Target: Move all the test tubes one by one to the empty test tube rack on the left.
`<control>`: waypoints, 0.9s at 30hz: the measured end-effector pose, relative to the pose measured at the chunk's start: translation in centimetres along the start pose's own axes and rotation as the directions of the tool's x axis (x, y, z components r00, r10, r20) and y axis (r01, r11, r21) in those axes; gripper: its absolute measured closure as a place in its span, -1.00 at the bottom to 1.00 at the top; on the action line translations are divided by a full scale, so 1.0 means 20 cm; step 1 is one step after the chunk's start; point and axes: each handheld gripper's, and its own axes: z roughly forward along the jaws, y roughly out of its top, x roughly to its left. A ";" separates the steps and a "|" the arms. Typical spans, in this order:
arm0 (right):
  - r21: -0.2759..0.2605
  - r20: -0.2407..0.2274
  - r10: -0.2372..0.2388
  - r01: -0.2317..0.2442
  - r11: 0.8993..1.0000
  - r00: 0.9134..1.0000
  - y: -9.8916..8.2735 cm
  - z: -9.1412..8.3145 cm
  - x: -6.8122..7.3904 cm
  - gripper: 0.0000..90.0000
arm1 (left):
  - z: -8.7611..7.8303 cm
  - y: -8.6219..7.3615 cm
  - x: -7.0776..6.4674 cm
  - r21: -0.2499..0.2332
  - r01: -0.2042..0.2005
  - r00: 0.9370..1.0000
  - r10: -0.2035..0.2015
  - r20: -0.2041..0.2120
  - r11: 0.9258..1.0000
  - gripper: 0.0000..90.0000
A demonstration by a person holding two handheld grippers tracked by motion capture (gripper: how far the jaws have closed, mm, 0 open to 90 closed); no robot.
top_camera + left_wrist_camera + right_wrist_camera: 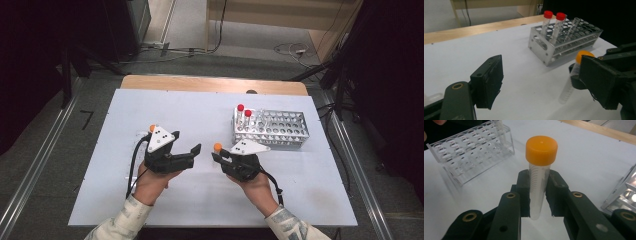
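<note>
Orange-capped tube (pixel 539 173) is clamped in my right gripper (pixel 540 197), the two jaws pressed flat against its clear wall below the cap. In the right gripper view it stands close to upright, cap on top, the lower end projecting beneath the jaws and clear of the white surface (pixel 200 115). From above, its cap (pixel 217 147) sits at the tip of that gripper, just in front of my right hand (pixel 257 187).

My left gripper (pixel 187 150) has its jaws spread wide and holds nothing. It points across towards the right gripper, a short gap between the two. In the left gripper view the tube (pixel 571 80) appears beside that gripper's far jaw, leaning, cap uppermost.

Metal rack (pixel 270 128) lies beyond the right gripper, forward and to its right, near but not touching. Two red-capped tubes (pixel 244 116) stand in the holes at its left end; the remaining holes look open. A clear plastic rack (pixel 471 152) also shows in the right gripper view, off to one side.

Judgement: the right hand is much the nearer to the metal rack. The tube's long axis already runs near vertical, matching the holes, so what remains is chiefly carrying it forward and rightward over a free hole.
</note>
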 end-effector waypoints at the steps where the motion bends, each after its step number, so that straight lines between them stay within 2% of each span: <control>1: 0.001 -0.006 -0.004 0.004 1.000 1.000 0.00 0.01 0.01 0.59 | 0.01 0.00 -0.01 0.005 -0.006 1.000 0.006 0.010 1.000 -0.54; 5: 0.007 -0.022 -0.018 0.018 1.000 1.000 0.00 0.03 0.05 0.59 | 0.02 -0.02 -0.07 -0.005 -0.028 0.999 0.029 0.044 1.000 -0.31; 7: 0.006 -0.028 -0.023 0.023 1.000 0.999 0.00 0.03 0.06 0.59 | 0.03 -0.02 -0.09 0.002 -0.043 0.997 0.043 0.060 0.999 -0.28; 13: 0.008 -0.045 -0.041 0.041 0.999 0.998 0.01 0.04 0.10 0.59 | 0.05 -0.04 -0.12 0.021 -0.060 0.993 0.058 0.099 0.998 -0.05; 14: 0.008 -0.048 -0.044 0.045 0.999 0.998 0.01 0.04 0.10 0.59 | 0.06 -0.04 -0.13 0.021 -0.064 0.993 0.061 0.102 0.998 0.07; 21: 0.010 -0.055 -0.052 0.052 0.999 0.997 0.01 0.04 0.12 0.59 | 0.06 -0.05 -0.14 0.024 -0.080 0.990 0.077 0.114 0.997 0.30; 27: 0.007 -0.058 -0.053 0.054 0.999 0.997 0.01 0.04 0.12 0.59 | 0.07 -0.05 -0.15 0.027 -0.084 0.991 0.081 0.105 0.996 0.50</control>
